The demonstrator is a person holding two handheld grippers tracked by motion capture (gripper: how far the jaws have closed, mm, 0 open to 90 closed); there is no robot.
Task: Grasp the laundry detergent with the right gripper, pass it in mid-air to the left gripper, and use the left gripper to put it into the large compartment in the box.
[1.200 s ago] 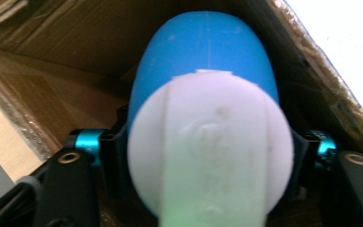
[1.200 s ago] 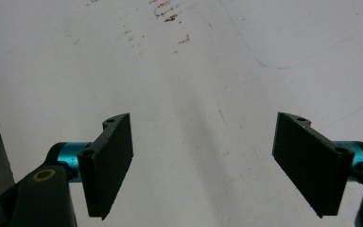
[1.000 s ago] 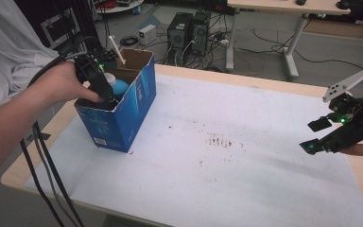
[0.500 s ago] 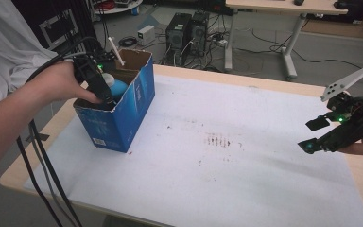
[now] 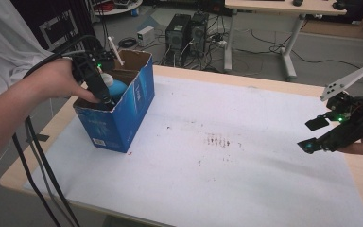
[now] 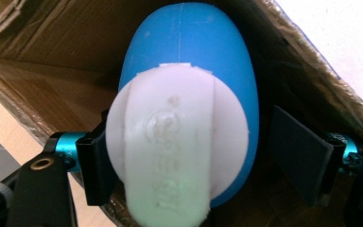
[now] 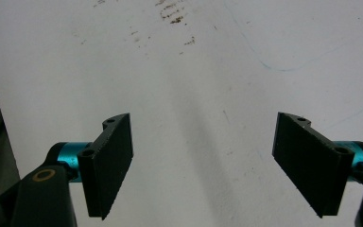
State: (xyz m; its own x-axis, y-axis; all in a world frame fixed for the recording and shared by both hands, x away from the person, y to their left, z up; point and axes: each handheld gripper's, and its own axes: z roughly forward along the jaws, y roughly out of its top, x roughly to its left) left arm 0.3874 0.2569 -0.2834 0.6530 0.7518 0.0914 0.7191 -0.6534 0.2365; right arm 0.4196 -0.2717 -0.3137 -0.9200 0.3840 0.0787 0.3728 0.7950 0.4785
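Observation:
An open blue cardboard box (image 5: pixel 123 118) stands at the table's left. Inside it lies a blue egg-shaped thing (image 5: pixel 118 88) with a white cap (image 6: pixel 175 142). My left gripper (image 5: pixel 105 99) reaches down into the box, and its jaws stand open on either side of the blue thing (image 6: pixel 194 47). The left jaw is against the white cap; the right jaw is a gap away from the blue side. My right gripper (image 5: pixel 314 135) hovers over the table's right edge, open, with nothing but the white surface (image 7: pixel 194 71) between its jaws.
The white table cover (image 5: pixel 217 189) has brown specks (image 5: pixel 217 141) near its middle. A white stick (image 5: pixel 115 50) pokes up at the box's far corner. Beyond the far edge, computer towers (image 5: pixel 189 28), cables and desk legs are on the floor.
Hardly anything: the left gripper stays inside the box around the blue thing, and the right gripper has drifted slightly to the left.

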